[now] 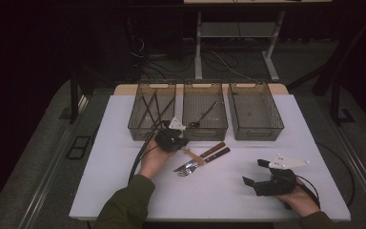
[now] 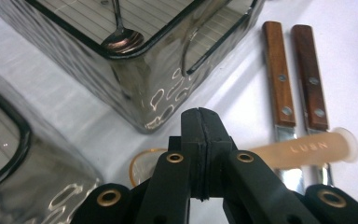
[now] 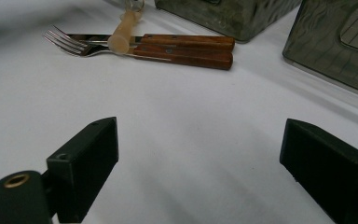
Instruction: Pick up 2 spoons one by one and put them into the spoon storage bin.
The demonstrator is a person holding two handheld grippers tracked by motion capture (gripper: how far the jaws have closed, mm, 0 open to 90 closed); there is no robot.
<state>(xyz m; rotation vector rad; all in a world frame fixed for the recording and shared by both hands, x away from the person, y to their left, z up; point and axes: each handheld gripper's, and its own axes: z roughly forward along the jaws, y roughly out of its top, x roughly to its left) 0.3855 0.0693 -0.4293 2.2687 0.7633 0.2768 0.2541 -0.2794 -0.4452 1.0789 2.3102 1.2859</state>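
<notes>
Nearest the worktop (image 1: 124, 191) edge, the right gripper (image 1: 256, 172) rests low in the person's right hand, pointing left, jaws spread wide with nothing between them. Farther in, the left gripper (image 1: 187, 144) reaches forward over the cloth from a green-sleeved forearm, jaws pressed together on a pale orange plastic spoon (image 2: 307, 150). Its handle lies across the fork (image 3: 72, 44) and knife (image 3: 186, 42), roughly crosswise to them. Both have wooden handles, side by side and running up to the right in the high view. Beyond stand three smoky trays: left tray (image 1: 133, 125) with dark sticks, middle tray (image 1: 205, 131) with a metal spoon (image 1: 202, 116), right tray (image 1: 257, 131)
</notes>
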